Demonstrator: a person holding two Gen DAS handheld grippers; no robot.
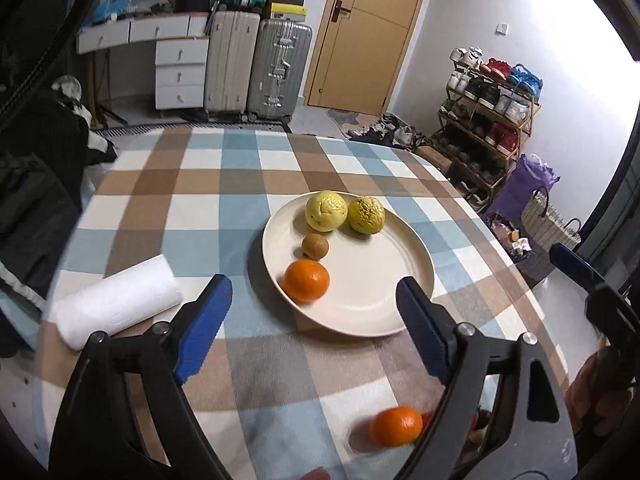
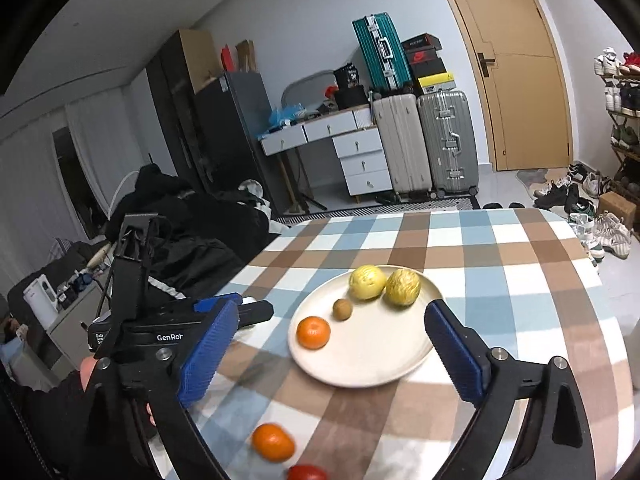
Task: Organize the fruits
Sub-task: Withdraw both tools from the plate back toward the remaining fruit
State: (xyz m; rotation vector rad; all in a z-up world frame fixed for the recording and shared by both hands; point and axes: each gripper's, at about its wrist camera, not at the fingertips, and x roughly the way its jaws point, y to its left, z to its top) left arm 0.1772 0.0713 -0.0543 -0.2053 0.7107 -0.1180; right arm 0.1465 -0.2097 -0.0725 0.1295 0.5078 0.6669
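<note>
Holding fruit, round smooth plate [image 1: 416,276], checked cloth [image 1: 200,208]

Both tongs are spread wide with nothing between their blue pads. The left tongs [image 1: 312,324] sit level; the right tongs [image 2: 332,354] sit level too, with the left tongs just to their left.

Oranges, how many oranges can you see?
2. One orange sits on the near edge of the white plate, beside a small brown fruit. The other orange lies off the plate on the checked tablecloth. More may hide behind the tools.
</note>
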